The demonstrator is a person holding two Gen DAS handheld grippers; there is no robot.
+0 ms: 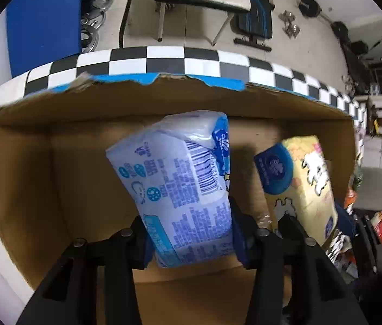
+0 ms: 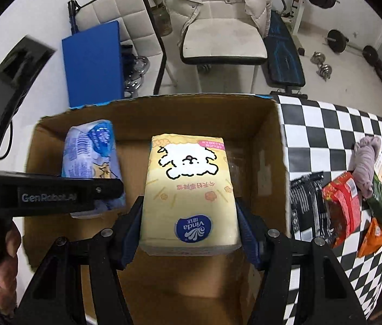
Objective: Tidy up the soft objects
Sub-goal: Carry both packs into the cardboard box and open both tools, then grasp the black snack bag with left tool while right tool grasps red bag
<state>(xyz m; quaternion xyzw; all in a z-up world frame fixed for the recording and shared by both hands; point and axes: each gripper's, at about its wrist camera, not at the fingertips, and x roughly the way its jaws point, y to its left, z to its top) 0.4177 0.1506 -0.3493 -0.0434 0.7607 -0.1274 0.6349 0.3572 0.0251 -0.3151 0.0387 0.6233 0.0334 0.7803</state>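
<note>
Over the cardboard box (image 2: 269, 140), our right gripper (image 2: 189, 233) pinches the yellow tissue pack (image 2: 188, 189); our left gripper (image 1: 191, 233) pinches the blue tissue pack (image 1: 174, 184), lying at ten o'clock.

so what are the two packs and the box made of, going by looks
Blue tissue pack: thin glossy plastic film, judging by its wrinkles and glare. Yellow tissue pack: similar printed film, smoother, probably soft paper inside. Box: plain brown cardboard, matte, with a torn rim.
</note>
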